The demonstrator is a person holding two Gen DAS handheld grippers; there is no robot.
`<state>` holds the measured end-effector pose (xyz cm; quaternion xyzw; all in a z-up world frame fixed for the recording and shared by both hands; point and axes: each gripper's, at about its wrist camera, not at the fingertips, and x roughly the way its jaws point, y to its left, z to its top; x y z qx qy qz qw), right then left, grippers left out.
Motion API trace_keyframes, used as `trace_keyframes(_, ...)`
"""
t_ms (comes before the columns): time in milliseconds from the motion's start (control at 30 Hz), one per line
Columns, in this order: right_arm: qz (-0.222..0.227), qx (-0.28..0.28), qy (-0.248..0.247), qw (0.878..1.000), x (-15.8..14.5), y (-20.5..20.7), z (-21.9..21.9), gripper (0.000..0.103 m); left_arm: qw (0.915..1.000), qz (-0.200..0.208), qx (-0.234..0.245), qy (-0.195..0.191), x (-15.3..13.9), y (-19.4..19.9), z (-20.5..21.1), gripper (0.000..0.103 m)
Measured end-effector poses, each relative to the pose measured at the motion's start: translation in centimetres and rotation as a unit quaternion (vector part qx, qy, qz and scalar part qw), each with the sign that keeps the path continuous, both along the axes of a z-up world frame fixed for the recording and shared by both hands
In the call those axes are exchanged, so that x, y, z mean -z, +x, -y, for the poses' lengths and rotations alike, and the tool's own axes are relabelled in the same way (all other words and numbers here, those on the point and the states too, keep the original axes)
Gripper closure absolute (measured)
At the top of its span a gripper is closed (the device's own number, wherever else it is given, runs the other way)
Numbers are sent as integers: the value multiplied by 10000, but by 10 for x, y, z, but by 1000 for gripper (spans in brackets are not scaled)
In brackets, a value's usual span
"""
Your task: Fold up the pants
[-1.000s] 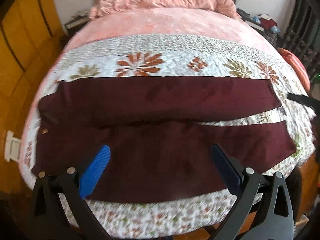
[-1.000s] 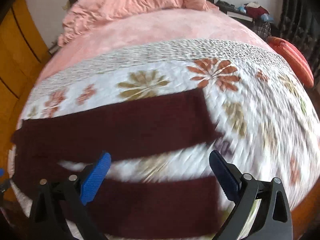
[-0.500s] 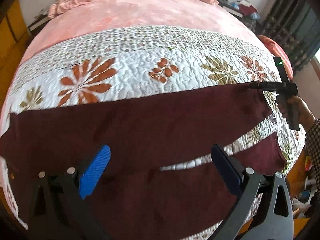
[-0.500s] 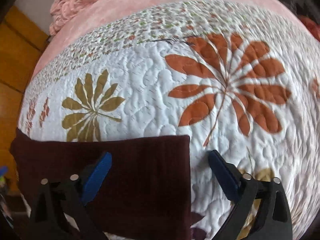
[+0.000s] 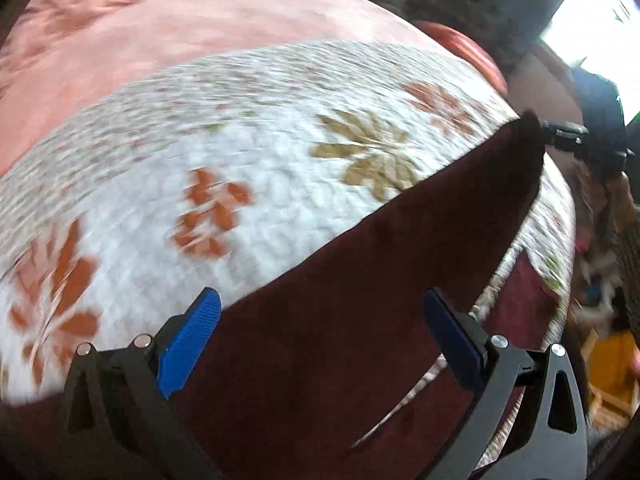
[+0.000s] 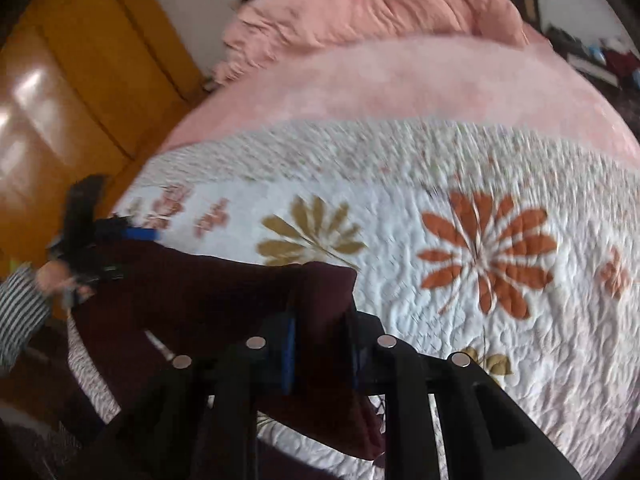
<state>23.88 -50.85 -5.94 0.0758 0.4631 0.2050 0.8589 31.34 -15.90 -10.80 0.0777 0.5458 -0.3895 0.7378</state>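
Note:
Dark maroon pants (image 5: 340, 320) lie across a white floral quilt (image 5: 240, 152) on a bed. My left gripper (image 5: 320, 340) is open, its blue pads spread above the far leg's upper edge. My right gripper (image 6: 320, 344) is shut on the hem of the far pant leg (image 6: 320, 296) and holds it lifted off the quilt. In the left wrist view the right gripper (image 5: 560, 136) shows at the far right, with the leg's end raised to a point. In the right wrist view the left gripper (image 6: 104, 240) shows at the far left over the pants.
A pink blanket (image 6: 400, 80) and bunched pink bedding (image 6: 380, 4) cover the far half of the bed. An orange wooden wardrobe (image 6: 72, 80) stands at the left. An orange cushion (image 5: 464, 48) lies at the bed's right edge.
My right gripper has closed on the far leg's hem and lifted it. My left gripper has moved closer over the far leg and stays open.

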Motion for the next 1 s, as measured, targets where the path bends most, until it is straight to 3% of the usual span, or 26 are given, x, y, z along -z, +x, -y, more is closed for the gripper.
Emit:
trace_keyframes(133,270,-256,-83,9993,-24,-10,-8,83,9956,-651,536,-405,12,21,25,3)
trace_keyframes(300,451,-407,-90,9981,-40,-25,-8,83,9820,-1316,1114,-779,21,31,49,3)
trace_keyframes(467,536,-310,95,9980,-41,-27,-1,83,9690,-2084,1187,-589,42,31,48,4)
trace_keyframes(500,548,-280,122,9980,-42,-27,0,83,9665,-2238,1110,-582,46,30,42,15)
trace_keyframes(533,553,-228,138,9981,-42,-27,0,83,9660,-2292,1050,-572,48,30,37,41)
trace_keyframes(567,556,-201,152,9981,-42,-27,0,83,9663,-2304,1005,-552,48,29,32,56)
trace_keyframes(633,555,-120,193,9982,-39,-28,0,83,9715,-2124,931,-483,43,23,17,79)
trace_keyframes(767,552,93,250,9981,-33,-33,0,83,9932,-957,518,-404,1,5,-8,86)
trace_keyframes(833,562,178,279,9979,-29,-38,0,83,9994,-205,200,-187,-27,-16,-15,86)
trace_keyframes(900,560,262,243,9978,-23,-47,-2,83,9982,541,104,240,-49,-56,-12,86)
trace_keyframes(1000,443,340,207,9982,-6,-68,-5,83,9909,1045,60,843,-54,-106,-5,86)
